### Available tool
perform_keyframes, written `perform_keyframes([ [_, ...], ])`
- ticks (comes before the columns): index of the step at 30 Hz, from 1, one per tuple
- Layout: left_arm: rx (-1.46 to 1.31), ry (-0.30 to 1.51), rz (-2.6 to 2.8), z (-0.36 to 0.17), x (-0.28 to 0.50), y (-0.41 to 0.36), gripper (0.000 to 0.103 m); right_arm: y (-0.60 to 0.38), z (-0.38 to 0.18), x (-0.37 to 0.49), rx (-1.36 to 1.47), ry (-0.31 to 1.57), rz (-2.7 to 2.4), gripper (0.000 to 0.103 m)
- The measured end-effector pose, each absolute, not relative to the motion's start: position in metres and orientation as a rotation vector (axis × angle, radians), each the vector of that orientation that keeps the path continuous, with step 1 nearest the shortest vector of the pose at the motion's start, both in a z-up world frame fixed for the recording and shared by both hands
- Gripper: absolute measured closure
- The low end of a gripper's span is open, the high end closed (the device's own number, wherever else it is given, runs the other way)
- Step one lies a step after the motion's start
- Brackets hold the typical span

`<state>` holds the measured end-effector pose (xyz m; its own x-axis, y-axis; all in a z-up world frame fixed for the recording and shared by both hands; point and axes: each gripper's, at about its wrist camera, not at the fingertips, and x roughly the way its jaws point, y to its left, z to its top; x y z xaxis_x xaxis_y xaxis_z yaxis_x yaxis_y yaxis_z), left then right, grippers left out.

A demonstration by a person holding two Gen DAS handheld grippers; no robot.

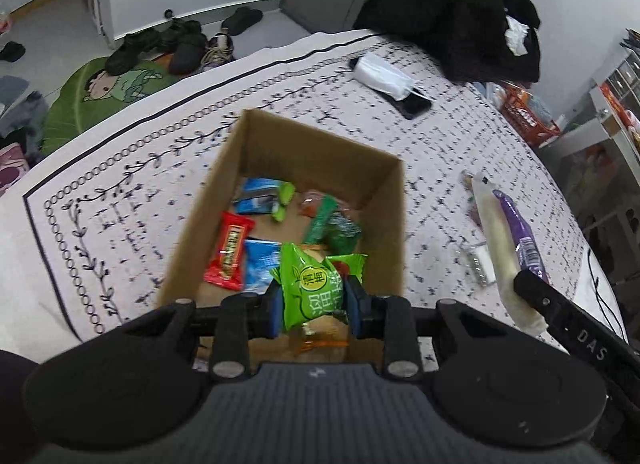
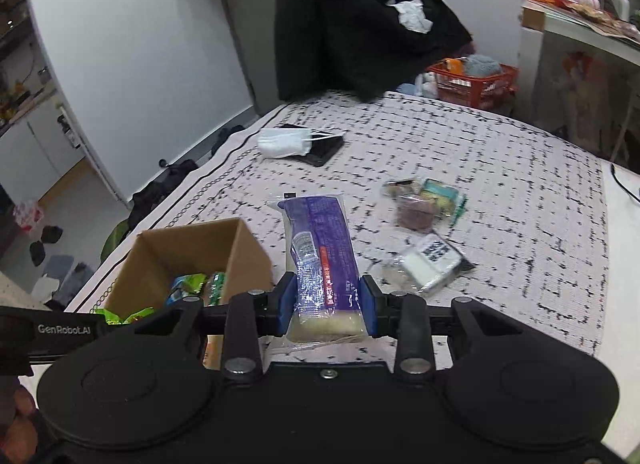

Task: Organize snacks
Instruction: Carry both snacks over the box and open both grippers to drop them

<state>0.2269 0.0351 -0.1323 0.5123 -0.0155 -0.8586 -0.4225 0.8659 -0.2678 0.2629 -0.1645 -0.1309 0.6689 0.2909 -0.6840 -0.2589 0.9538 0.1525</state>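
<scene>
An open cardboard box (image 1: 384, 200) stands on the patterned tablecloth and holds several snack packets, red, blue and green. My left gripper (image 1: 314, 304) is shut on a bright green snack packet (image 1: 310, 284) and holds it over the near end of the box. My right gripper (image 2: 328, 304) is shut on a long purple-and-white snack pack (image 2: 324, 248), held above the cloth to the right of the box (image 2: 240, 260). The purple pack also shows in the left wrist view (image 1: 508, 244).
Several clear-wrapped snacks (image 2: 428, 204) lie on the cloth to the right, one with a QR label (image 2: 430, 260). A white face mask (image 2: 284, 142) lies on a black phone (image 2: 324, 150) at the far side. A black coat (image 2: 360, 20) hangs behind the table.
</scene>
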Motion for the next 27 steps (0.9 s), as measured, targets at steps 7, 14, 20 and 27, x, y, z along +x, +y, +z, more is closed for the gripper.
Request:
perform_keyframes([
  [7,-0.478,1.044,0.321,-0.14,0.225,0.054,0.069,-0.145,-0.13,0.257,0.032,0.777,0.35,0.07],
  [14,-0.501,1.046,0.324,-0.137,0.221,0.065,0.06,-0.13,-0.128,0.255,0.042,0.784,0.387,0.07],
  [20,-0.498,1.053,0.329,-0.133,0.218,0.071,0.049,-0.115,-0.13,0.251,0.036,0.801,0.417,0.07],
  [27,-0.49,1.04,0.336,-0.129,0.213,0.072,0.028,-0.102,-0.127,0.242,0.03,0.786,0.468,0.058],
])
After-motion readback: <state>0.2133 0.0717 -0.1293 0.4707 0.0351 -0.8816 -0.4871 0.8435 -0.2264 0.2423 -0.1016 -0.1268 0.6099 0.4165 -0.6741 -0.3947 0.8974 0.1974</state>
